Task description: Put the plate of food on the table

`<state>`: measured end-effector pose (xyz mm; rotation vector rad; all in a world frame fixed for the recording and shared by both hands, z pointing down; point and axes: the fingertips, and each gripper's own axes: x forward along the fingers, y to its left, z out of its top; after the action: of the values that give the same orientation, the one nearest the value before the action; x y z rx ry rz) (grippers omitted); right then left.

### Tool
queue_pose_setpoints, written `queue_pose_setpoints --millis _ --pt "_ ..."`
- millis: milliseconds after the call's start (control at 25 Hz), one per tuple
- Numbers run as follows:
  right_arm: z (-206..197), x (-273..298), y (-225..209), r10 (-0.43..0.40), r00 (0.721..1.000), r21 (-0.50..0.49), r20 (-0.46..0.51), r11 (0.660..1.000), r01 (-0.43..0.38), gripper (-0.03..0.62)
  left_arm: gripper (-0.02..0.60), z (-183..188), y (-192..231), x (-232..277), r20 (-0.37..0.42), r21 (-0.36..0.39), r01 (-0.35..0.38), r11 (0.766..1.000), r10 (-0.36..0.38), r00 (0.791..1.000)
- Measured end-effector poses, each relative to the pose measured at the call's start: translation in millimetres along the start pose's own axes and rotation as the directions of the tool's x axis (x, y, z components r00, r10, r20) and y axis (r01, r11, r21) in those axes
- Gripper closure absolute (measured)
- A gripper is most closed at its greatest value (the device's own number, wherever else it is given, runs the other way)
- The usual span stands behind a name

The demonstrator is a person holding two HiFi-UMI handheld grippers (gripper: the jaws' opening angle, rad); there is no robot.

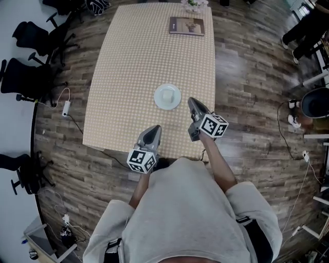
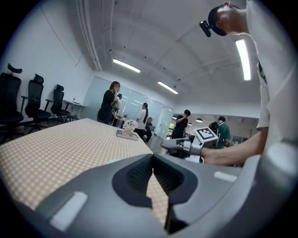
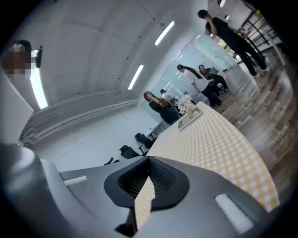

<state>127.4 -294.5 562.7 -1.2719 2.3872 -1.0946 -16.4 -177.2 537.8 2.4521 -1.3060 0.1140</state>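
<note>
Head view is the only one with the plate [image 1: 167, 96] in frame: it's flat on the table [image 1: 128, 77], on the yellow check cloth, in the half nearest the person and right of centre. Neither gripper view catches it

Plate: round, white, plain. Food [image 1: 167, 95] is a pale whitish lump in the middle; can't tell what it is. Nothing touches the plate

Also head view only:
- left gripper [image 1: 153, 129] over the table's near edge, below-left of the plate, apart from it
- right gripper [image 1: 191, 101] with its tips just beside the plate's right rim, a gap showing
- plate lies between the two, nearer the right one
- wood floor [image 1: 247, 77] around the table, office chairs [image 1: 31, 38] off the left side

Left gripper view: jaws together at the tips, nothing between them. It looks level along the cloth and picks up the right gripper side-on with its marker cube [image 2: 206, 134], which the right gripper view can't show. People [image 2: 108, 104] stand past the table's far end, ceiling lights [image 2: 125, 65] above

Right gripper view: jaws closed tip to tip, empty. The frame is rolled, so the table runs up to the right

Book [image 1: 186, 25] at the far end shows in all three views; flowers [image 1: 194, 4] sit just behind it
</note>
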Motion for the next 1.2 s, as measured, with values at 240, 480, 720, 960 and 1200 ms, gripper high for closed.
queue_pose_setpoints --millis 240,480,720,960,1200 --pt "19.4 -38.3 51.8 0.159 0.987 -0.144 -0.032 0.976 -0.162 0.594 0.572 15.9 -38.7 2.9 0.039 0.049 0.016 0.999 -0.018 0.999" --pt "14.2 -67.6 78.2 0.183 0.980 -0.273 -0.077 0.941 -0.198 0.594 0.574 22.9 -69.5 -2.5 0.070 0.080 0.040 0.996 -0.045 0.997" --pt "-11.0 -94.8 103.0 0.159 0.982 -0.376 -0.105 0.907 -0.187 0.594 0.573 27.0 -79.1 -14.9 0.099 0.094 0.062 0.994 -0.072 0.992" --pt "-61.0 -114.2 144.5 0.108 0.984 -0.504 -0.140 0.848 -0.164 0.595 0.573 28.4 -72.1 -51.6 0.125 0.095 0.089 0.991 -0.100 0.987" --pt "-115.2 -127.0 199.3 0.091 0.987 -0.528 -0.135 0.836 -0.149 0.595 0.573 15.3 -53.9 -123.1 0.104 0.088 0.090 0.992 -0.099 0.990"
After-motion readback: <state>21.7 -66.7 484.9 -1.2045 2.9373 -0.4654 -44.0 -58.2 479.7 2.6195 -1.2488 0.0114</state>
